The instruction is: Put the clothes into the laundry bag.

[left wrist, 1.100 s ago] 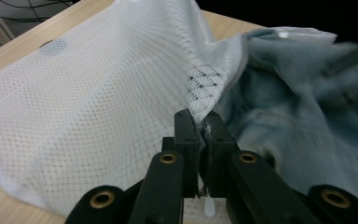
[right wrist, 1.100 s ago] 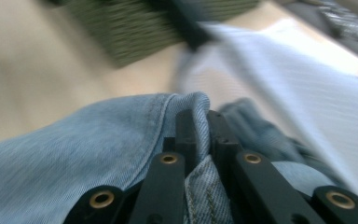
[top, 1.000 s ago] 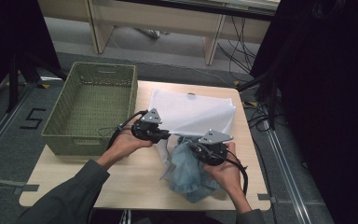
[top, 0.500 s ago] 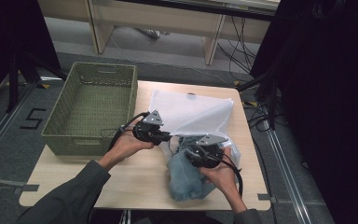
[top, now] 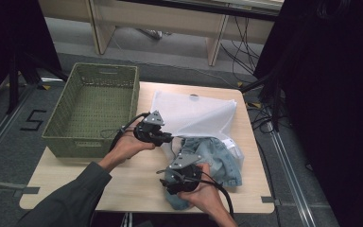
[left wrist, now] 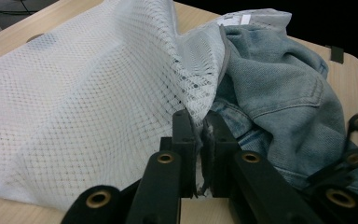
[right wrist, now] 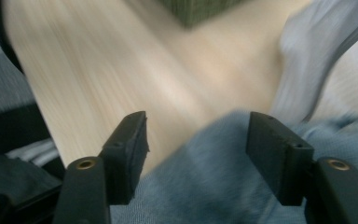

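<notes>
Wooden table (top: 123, 182), green basket (top: 94, 111) at left. Left gripper (left wrist: 200, 126) clamped on mesh bag (top: 194, 116) mouth edge, holding it up. Right gripper (right wrist: 196, 154) jaws just opened wide, nothing pinched; released jeans (top: 217, 158), now half inside bag. Regrip nearer table edge judged next.

The mesh laundry bag (top: 196, 113) is white, with a fine diamond net pattern across its whole surface (left wrist: 84, 93). The denim garment (top: 217, 161) is a washed light blue with paler stitched seams, and a white label shows at its far edge (left wrist: 235, 19). The basket (top: 92, 111) is olive green in a tight woven pattern. The worktop (top: 137, 175) is pale wood with a faint straight grain. Both grippers' fingers (left wrist: 184, 135) are matt black, with brass-coloured rivets; a dark grey sleeve (top: 71, 198) covers the left forearm.
</notes>
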A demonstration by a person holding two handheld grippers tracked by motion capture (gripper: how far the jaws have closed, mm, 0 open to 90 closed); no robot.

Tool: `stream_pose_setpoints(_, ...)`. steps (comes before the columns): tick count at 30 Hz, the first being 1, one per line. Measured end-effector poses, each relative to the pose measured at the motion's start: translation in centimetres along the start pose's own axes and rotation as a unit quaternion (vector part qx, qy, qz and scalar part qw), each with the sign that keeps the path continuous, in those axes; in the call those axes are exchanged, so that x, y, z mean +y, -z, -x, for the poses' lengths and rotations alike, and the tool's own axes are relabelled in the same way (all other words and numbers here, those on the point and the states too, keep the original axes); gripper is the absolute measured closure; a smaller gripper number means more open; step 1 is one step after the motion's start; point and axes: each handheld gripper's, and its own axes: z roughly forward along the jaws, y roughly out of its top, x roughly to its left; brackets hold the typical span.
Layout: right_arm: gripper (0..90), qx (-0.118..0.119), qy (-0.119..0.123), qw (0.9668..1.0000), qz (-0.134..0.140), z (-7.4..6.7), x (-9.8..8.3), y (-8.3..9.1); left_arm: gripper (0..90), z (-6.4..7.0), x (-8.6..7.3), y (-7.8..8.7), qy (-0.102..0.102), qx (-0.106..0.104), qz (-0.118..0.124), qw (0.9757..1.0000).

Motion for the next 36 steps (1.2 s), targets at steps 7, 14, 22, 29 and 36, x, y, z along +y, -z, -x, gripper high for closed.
stream_pose_setpoints(7, 71.0, -0.007, 0.036, 0.9975, -0.061, 1.2, -3.3, -3.3, 84.1, -0.2, -0.1, 0.0, 0.001, -0.003, 0.0, 1.0)
stream_pose_setpoints(14, 90.0, -0.045, 0.023, 0.9987, -0.009, 2.9, -0.6, 0.5, 84.6, 0.0, 0.1, 0.1, -0.003, -0.005, 0.0, 1.0)
stream_pose_setpoints(22, 90.0, -0.099, -0.012, 0.9929, 0.064, 7.3, 1.1, 4.4, 84.9, 0.2, 0.3, 0.2, -0.002, -0.009, 0.008, 0.9999)
stream_pose_setpoints(29, 90.0, -0.164, -0.063, 0.9812, 0.08, 11.5, 1.1, 4.0, 86.9, 0.5, 0.5, 0.3, -0.01, -0.013, 0.004, 0.9999)
stream_pose_setpoints(36, 90.0, -0.138, -0.059, 0.9886, 0.014, 10.4, -0.3, 0.2, 84.3, 0.5, -0.2, -0.1, -0.007, -0.018, -0.006, 0.9998)
